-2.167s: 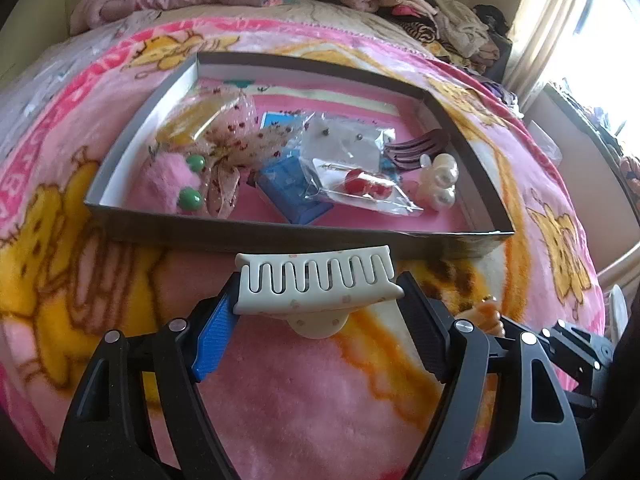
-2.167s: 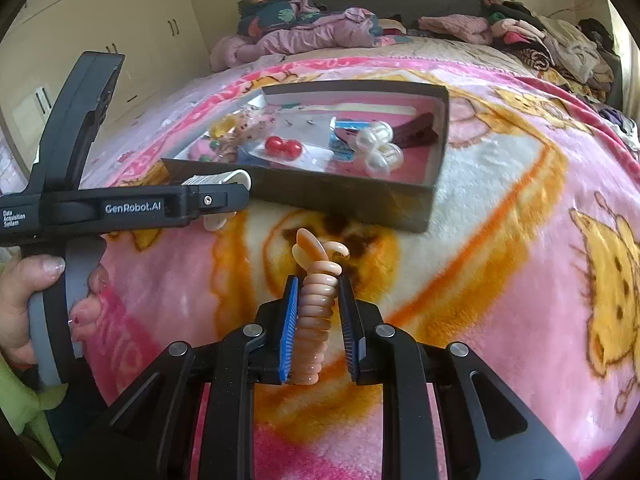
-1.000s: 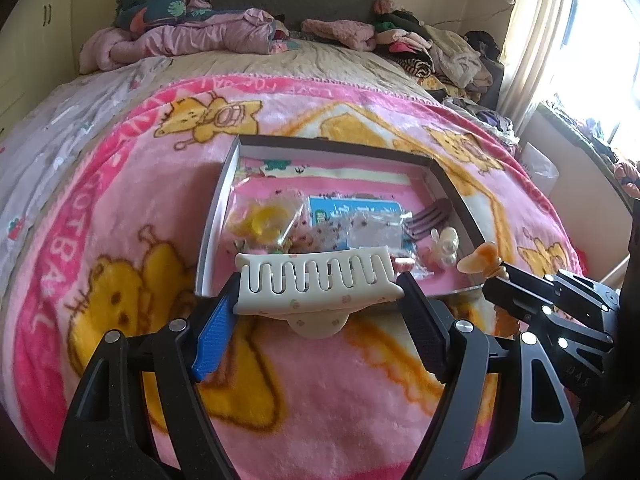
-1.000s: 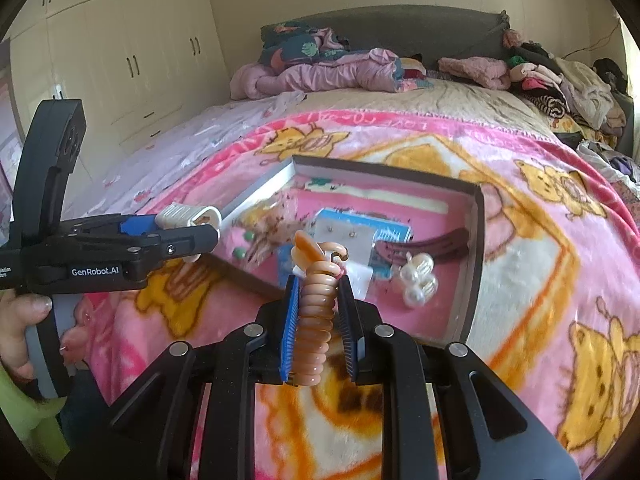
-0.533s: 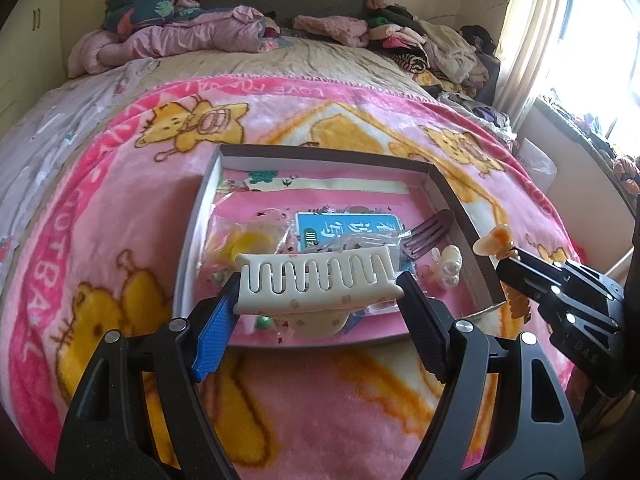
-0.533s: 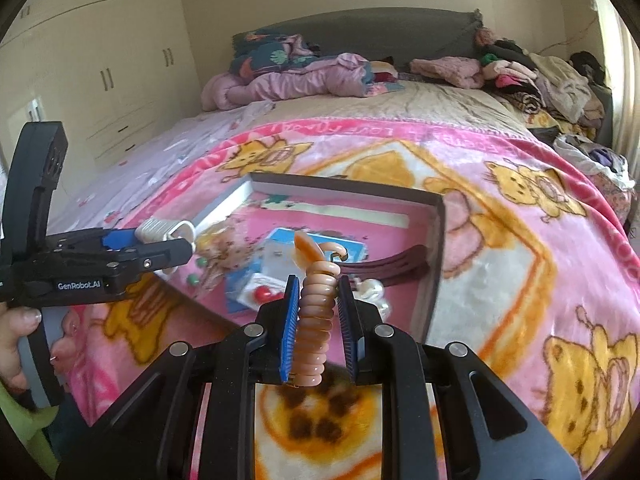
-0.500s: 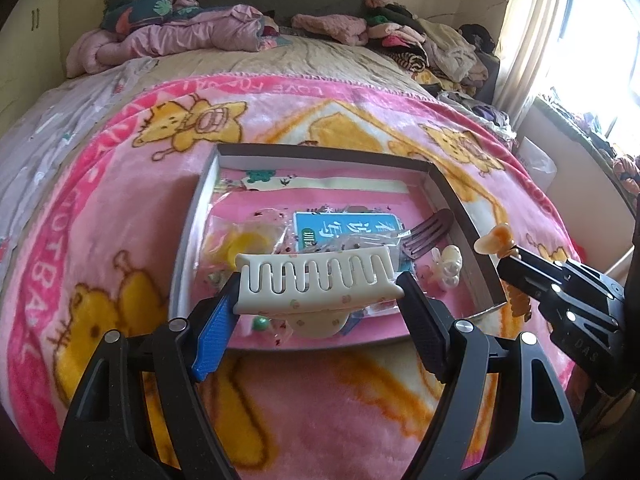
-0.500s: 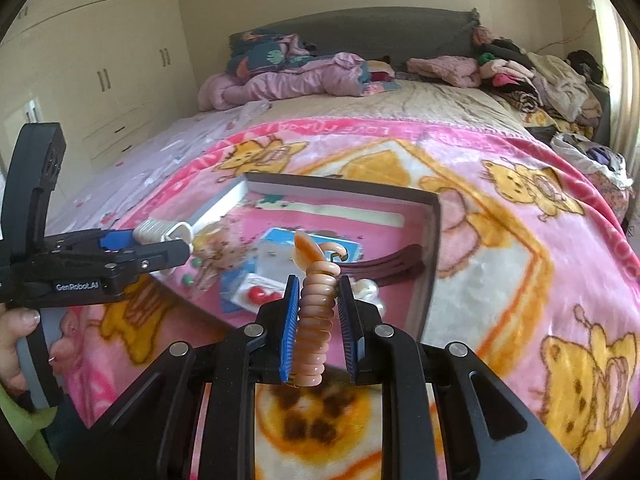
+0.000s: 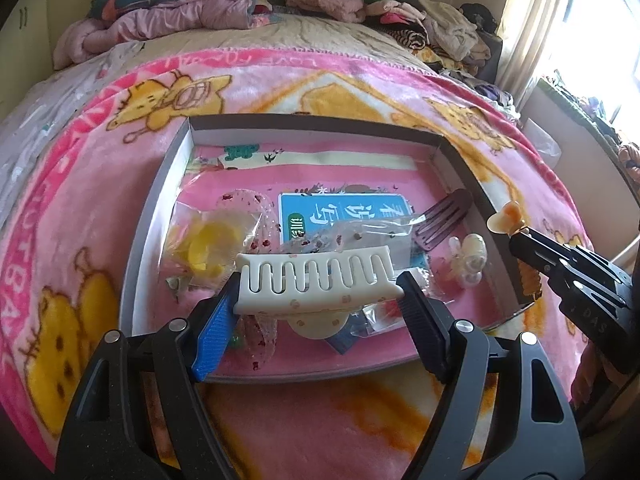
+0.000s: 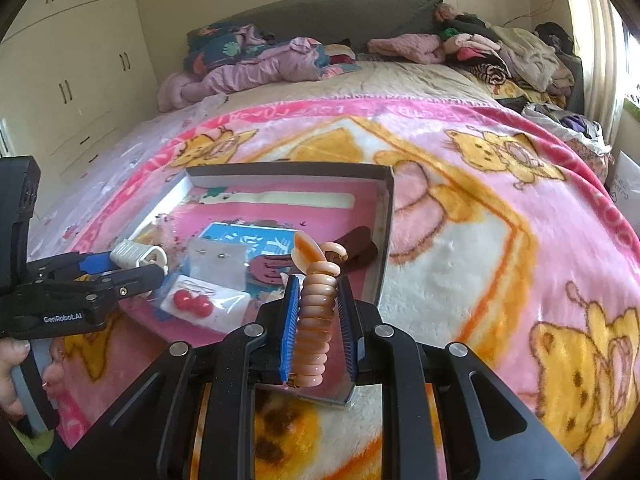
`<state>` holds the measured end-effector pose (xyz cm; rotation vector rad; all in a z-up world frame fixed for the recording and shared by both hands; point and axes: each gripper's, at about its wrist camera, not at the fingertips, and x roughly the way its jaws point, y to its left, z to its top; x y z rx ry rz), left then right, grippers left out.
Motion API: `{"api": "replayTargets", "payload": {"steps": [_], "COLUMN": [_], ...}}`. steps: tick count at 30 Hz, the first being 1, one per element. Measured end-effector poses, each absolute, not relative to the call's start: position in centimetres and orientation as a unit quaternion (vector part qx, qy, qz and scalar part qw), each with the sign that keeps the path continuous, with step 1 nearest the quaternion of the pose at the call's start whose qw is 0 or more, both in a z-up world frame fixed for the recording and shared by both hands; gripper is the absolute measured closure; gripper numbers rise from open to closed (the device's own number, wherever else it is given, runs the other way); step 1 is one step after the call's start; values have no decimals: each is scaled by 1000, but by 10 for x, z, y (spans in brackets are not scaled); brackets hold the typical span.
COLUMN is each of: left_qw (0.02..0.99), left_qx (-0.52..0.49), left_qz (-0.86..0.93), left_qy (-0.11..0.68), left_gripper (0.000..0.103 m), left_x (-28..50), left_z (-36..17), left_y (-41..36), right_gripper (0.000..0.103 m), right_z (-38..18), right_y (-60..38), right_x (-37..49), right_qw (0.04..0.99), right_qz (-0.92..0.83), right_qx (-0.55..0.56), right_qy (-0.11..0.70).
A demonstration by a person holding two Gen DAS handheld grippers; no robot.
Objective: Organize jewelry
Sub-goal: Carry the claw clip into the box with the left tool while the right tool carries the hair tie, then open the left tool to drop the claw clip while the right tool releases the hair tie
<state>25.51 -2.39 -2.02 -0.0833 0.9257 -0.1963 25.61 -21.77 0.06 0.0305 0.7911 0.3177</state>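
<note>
Landmark: shallow grey cardboard box lid with a pink printed floor (image 9: 154,216), lying on a pink fleece blanket with yellow bears (image 9: 72,208) on the bed

Over the lid's near-left part: left hand-held gripper (image 9: 320,300), jaws wide and clamped on the two ends of a cream plastic claw hair clip (image 9: 316,280), teeth up, held above the lid's contents

Inside the lid, left: clear bag with a yellow piece (image 9: 208,246). Centre: blue printed card (image 9: 344,212). Towards the right wall: dark maroon hair clip (image 9: 444,220), then a pale pearly hair clip (image 9: 468,258). Near edge: clear packet with two red beads (image 10: 192,304)

Over the lid's near-right corner: right hand-held gripper (image 10: 318,320), jaws nearly together, pinching a peach and brown spiral hair tie (image 10: 316,312), upright between the blue pads, clear of the lid
</note>
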Motion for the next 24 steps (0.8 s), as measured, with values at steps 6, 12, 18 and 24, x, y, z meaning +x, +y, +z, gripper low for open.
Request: {"api": "replayTargets", "payload": {"steps": [6,12,18,24], "left_qw": [889,888,888,890], "left_qx": [-39,-41,-38,-32], "left_qz": [-93,-93,-90,-87], "left_qy": [447,448,449,447], "left_gripper": [35,35,35,26], "left_x": [260,263,263,260], "left_z": [-24,-27,-27,-23], "left_y": [-23,-21,-21,-22], "right_gripper": [84,84,82,68], "right_z": [-11,-16,-17,-13], "right_y": [-217,-212,-212,-215], "right_x": [265,267,264,257], "right_qw": [908,905,902,903], "right_qz": [142,140,138,136], "right_qx": [25,30,33,36], "right_qy": [393,400,407,406]}}
